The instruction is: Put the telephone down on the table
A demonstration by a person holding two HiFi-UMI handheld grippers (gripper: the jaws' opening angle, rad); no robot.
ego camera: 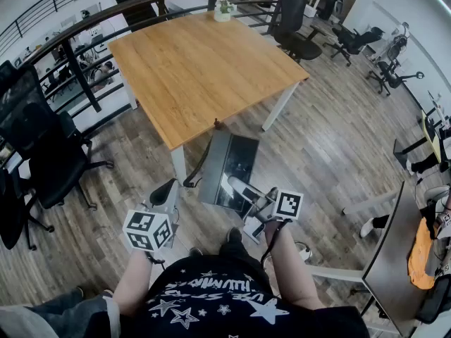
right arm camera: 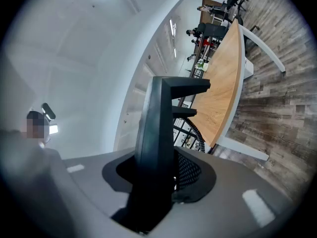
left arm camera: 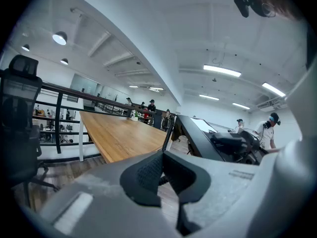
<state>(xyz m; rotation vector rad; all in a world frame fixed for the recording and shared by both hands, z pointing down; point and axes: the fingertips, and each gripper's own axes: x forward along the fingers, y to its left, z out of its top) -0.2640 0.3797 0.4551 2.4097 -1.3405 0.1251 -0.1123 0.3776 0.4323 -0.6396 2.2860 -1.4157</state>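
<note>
The right gripper (ego camera: 244, 193) is clamped on the edge of the dark desk telephone (ego camera: 230, 166), which hangs tilted in the air over the floor, just short of the wooden table's (ego camera: 204, 69) near corner. The left gripper (ego camera: 170, 191) has its jaws pinched on the telephone's coiled cord (ego camera: 193, 179).

Black office chair (ego camera: 39, 153) beside dark railing (ego camera: 77, 76), grey plank floor (ego camera: 331, 132), small potted plant (ego camera: 224, 8)
</note>
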